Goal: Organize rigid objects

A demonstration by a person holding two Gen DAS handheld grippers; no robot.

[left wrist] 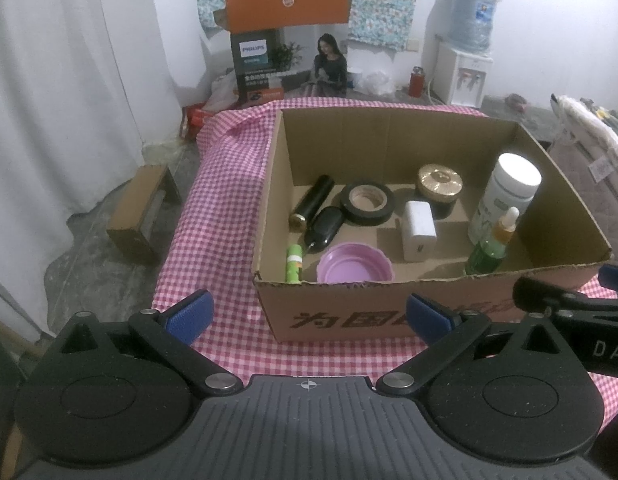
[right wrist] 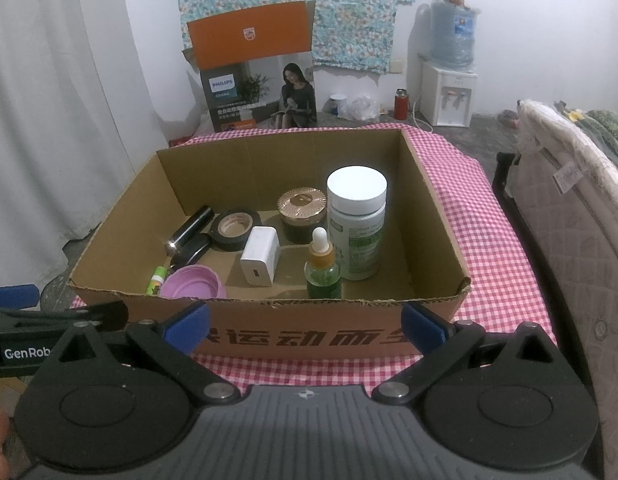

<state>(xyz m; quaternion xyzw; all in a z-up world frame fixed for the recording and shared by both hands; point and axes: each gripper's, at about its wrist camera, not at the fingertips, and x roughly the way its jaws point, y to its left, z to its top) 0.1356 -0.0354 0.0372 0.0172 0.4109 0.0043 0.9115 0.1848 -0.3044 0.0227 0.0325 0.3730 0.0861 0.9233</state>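
**Both grippers spread before the filled box**

Two empty grippers, left gripper (left wrist: 309, 316) and right gripper (right wrist: 305, 326), hold blue pads wide apart near the open brown cardboard box (right wrist: 321, 334). Inside stand a white-capped bottle (right wrist: 358, 224) and green dropper bottle (right wrist: 323, 270), right.

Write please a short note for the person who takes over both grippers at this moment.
Left gripper: jaws open, empty, in front of the cardboard box.
Right gripper: jaws open, empty, same place.
In the box: white bottle, dropper bottle, charger, gold-lid jar, tape roll, purple lid, black tube, green stick.
Nothing visible left on the checkered cloth; what remains is unclear.
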